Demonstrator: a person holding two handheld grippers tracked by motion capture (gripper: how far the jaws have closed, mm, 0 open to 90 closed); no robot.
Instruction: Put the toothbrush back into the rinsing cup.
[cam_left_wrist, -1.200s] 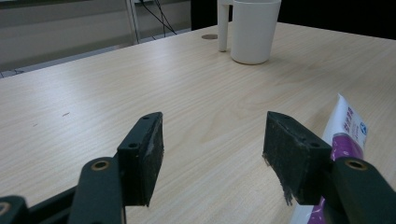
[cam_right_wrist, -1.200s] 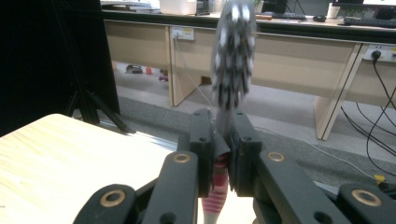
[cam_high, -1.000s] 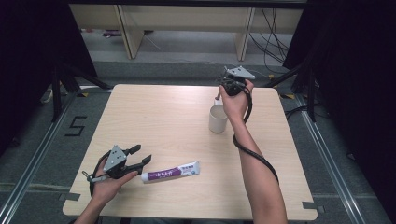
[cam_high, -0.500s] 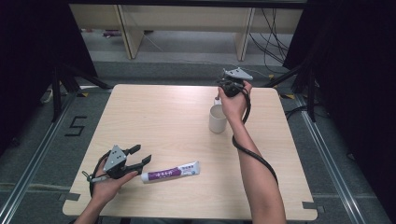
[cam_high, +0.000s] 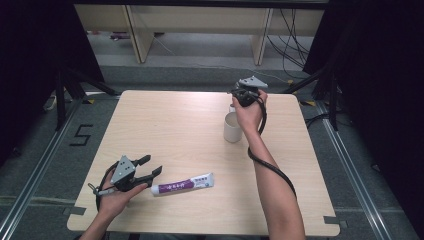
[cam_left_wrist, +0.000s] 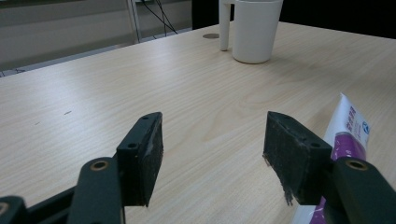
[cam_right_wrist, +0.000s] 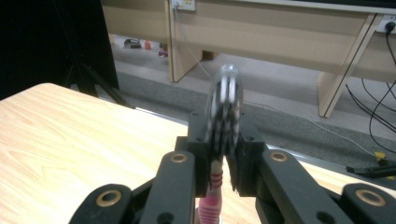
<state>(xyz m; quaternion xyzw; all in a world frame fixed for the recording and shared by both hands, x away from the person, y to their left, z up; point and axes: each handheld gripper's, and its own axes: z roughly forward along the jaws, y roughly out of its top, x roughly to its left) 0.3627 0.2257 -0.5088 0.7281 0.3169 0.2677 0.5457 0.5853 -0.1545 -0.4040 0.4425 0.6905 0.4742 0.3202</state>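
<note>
- Presently on the desk (cam_high: 170, 125): 1 white cup (cam_high: 232, 127), 1 toothpaste tube (cam_high: 182, 184); in hand, 1 toothbrush (cam_right_wrist: 227, 109).
- Right claw (cam_right_wrist: 223, 163): clenched on the toothbrush, gripping it below the bristled head, which stands upright above the pads; the pink-and-white handle runs down between the jaws. In the high view this claw (cam_high: 245, 96) is held above the far right part of the desk, directly over the cup.
- Toothbrush: head blurred in the right gripper view; bristle detail cannot be told.
- Cup: white, with a handle, upright, far right part of the desk; in the left gripper view it (cam_left_wrist: 256, 29) stands well beyond the jaws.
- Left claw (cam_left_wrist: 212, 154): released, the 2 pads standing wide apart with bare desk between them. In the high view it (cam_high: 145, 170) rests low at the near left corner, held by the left hand (cam_high: 117, 197).
- Toothpaste tube: white and purple, lying flat near the front edge, just beside the left claw's tips; in the left gripper view the tube (cam_left_wrist: 348, 128) lies just outside the right-hand pad, not between the jaws.
</note>
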